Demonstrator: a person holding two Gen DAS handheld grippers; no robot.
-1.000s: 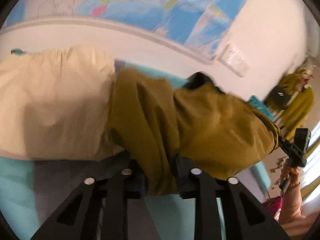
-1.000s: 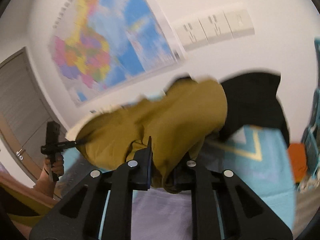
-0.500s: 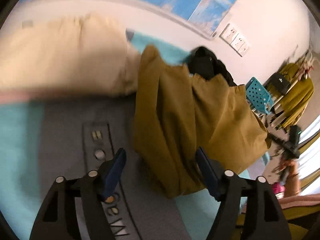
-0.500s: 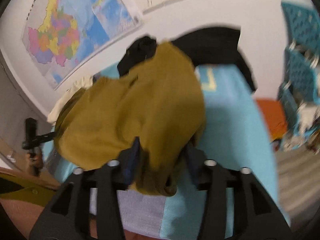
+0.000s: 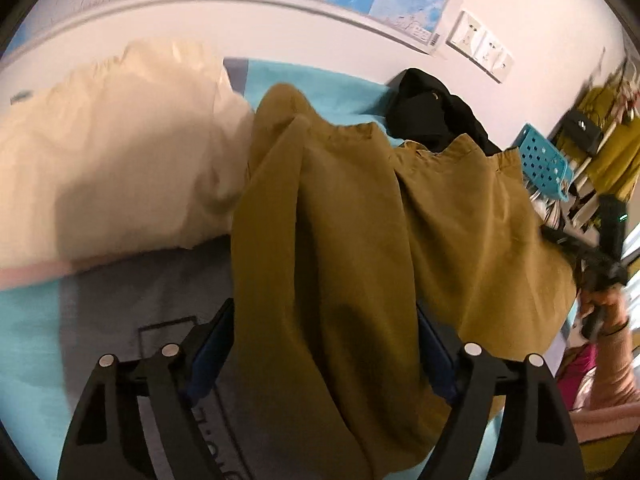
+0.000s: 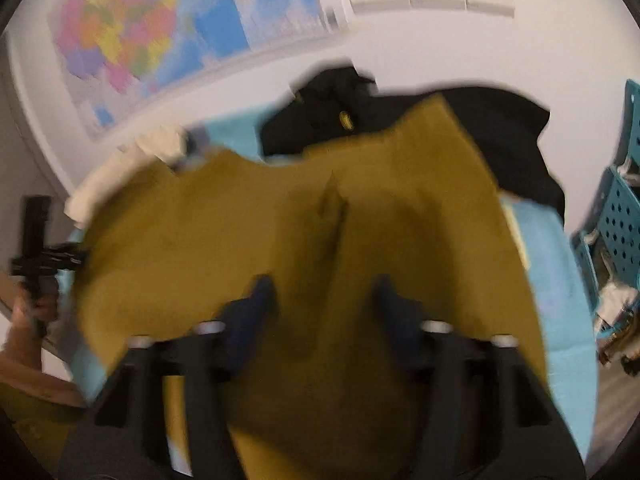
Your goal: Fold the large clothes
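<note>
The mustard garment (image 5: 360, 240) is being laid on the bed (image 5: 36, 340) between cream (image 5: 112, 160) and black (image 5: 432, 112) clothes. Both grippers, left (image 5: 324, 344) (just widened) and right (image 6: 324, 300) (just narrowing), are being held spread astride its folds.

- Left black two-finger gripper w/ blue pads (image 5: 324, 350): angled down, jaws just opened wide, olive-mustard cloth garment (image 5: 380, 240) lying between, pads not pressing it.
- Right black two-finger gripper w/ blue pads (image 6: 324, 304): angled down, blurred, jaws just narrowed, apart over same garment; grip unclear.
</note>
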